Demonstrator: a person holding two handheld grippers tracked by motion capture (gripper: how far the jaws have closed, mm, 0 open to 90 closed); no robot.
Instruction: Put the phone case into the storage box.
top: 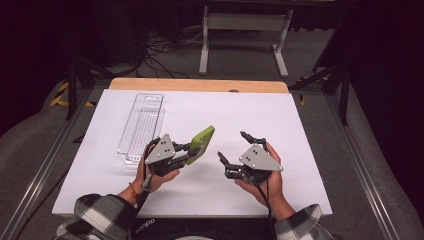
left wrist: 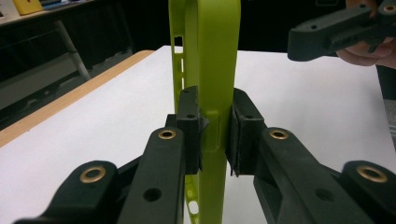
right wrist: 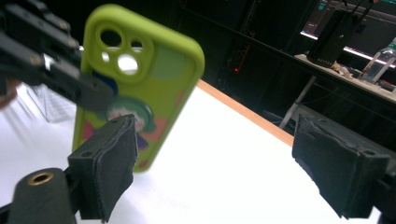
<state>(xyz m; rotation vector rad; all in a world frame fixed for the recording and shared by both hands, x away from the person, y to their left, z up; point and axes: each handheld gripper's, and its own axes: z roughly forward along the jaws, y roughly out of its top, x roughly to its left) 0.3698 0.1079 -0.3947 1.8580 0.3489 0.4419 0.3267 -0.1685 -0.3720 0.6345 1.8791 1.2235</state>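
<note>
Two claws: left claw (left wrist: 215,135) pinches glossy lime phone case (left wrist: 210,56); right claw (right wrist: 224,163) spread wide

A white surface (top: 280,125) with a wooden far edge carries a clear plastic tray (top: 141,125) lying flat toward its far left corner. Beyond the surface, on grey floor, stand the white legs of another table (top: 242,35), with dark cables (top: 160,52) left of them.

Phone case (top: 201,145) held above table (top: 300,130) centre in left gripper (top: 186,150); right gripper (top: 231,148) just right of it; clear tray (top: 142,122) behind-left on table.
</note>
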